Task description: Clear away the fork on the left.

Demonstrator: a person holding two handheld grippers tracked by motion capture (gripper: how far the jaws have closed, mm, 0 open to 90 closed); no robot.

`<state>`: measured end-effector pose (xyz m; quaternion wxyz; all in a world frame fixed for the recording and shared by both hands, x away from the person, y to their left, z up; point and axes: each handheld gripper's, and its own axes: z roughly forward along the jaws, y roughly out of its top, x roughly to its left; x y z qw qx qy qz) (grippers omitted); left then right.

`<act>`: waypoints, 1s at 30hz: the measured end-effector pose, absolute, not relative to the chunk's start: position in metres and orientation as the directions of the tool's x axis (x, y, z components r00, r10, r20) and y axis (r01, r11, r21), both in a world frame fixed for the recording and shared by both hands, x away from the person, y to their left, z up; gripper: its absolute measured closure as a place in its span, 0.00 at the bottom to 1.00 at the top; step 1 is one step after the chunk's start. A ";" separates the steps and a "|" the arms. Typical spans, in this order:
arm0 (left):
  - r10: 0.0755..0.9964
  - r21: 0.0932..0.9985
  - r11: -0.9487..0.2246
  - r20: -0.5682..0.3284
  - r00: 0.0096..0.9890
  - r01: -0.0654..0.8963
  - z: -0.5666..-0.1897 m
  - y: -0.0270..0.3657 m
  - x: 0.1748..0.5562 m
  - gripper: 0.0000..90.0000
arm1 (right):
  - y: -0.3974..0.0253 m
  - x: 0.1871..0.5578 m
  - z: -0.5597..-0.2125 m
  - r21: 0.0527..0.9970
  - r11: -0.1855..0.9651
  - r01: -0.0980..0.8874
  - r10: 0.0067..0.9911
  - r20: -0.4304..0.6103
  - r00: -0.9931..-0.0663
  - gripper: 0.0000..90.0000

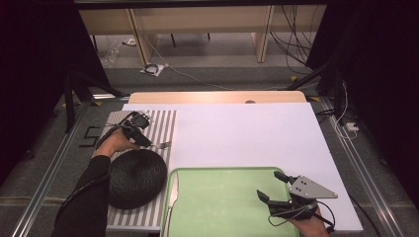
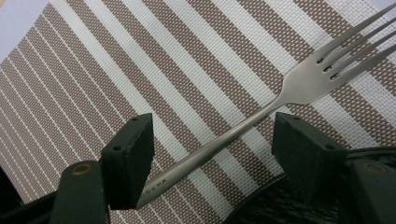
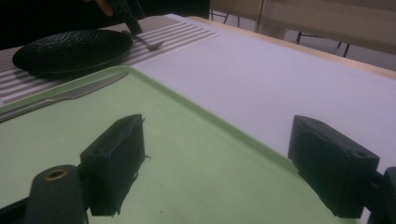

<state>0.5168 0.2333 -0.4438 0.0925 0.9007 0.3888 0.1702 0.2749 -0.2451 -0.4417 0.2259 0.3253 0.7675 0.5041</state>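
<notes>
L claw (image 1: 148,139) is sitting over the striped placemat (image 1: 163,123) at the far-left part of the bench (image 1: 257,128), its jaws standing wide apart w/ the fork (image 1: 160,145) lying between them. In the left gripper view the fork (image 2: 261,116) is resting flat on the placemat (image 2: 140,70), handle running diagonally through the gap; the handle end is lying right by the L-hand jaw, but whether it's touching can't be told. The other jaw is well clear of the handle, so nothing is being gripped. Tines are pointing away from the claw (image 2: 212,154), toward the placemat's right edge in the high view.

A black plate (image 1: 136,177) is sitting on the same placemat, just nearer the person than the fork; its rim is showing at the bottom of the left gripper view (image 2: 280,205).

R claw (image 1: 273,186) is hovering over the near-right part of the green tray (image 1: 222,197), jaws wide & holding nothing. In the right gripper view the claw (image 3: 215,163) is looking across the tray (image 3: 187,154), the right jaw sitting past the tray's rim above the white bench (image 3: 280,79).

A knife (image 1: 173,195) is lying along the tray's left edge, just beside the plate; it's also showing in the right gripper view (image 3: 60,98), w/ the plate (image 3: 70,49) and fork (image 3: 152,45) beyond it.
</notes>
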 end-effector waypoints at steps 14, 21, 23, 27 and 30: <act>0.719 0.248 -0.694 0.207 0.663 0.676 -0.456 0.237 0.524 0.41 | -0.245 0.275 -0.442 0.921 0.279 0.271 0.727 -0.018 -0.687 0.22; 0.710 0.231 -0.703 0.188 0.678 0.672 -0.460 0.234 0.525 0.46 | -0.245 0.275 -0.442 0.921 0.282 0.270 0.725 -0.020 -0.688 0.22; 0.703 0.226 -0.710 0.186 0.686 0.667 -0.461 0.234 0.525 0.48 | -0.245 0.275 -0.442 0.922 0.280 0.268 0.725 -0.021 -0.688 0.22; 0.695 0.209 -0.719 0.188 0.694 0.663 -0.461 0.233 0.527 0.49 | -0.246 0.275 -0.442 0.922 0.279 0.269 0.727 -0.020 -0.687 0.22; 0.702 0.211 -0.712 0.188 0.687 0.669 -0.461 0.232 0.528 0.51 | -0.246 0.275 -0.442 0.922 0.279 0.269 0.726 -0.019 -0.687 0.22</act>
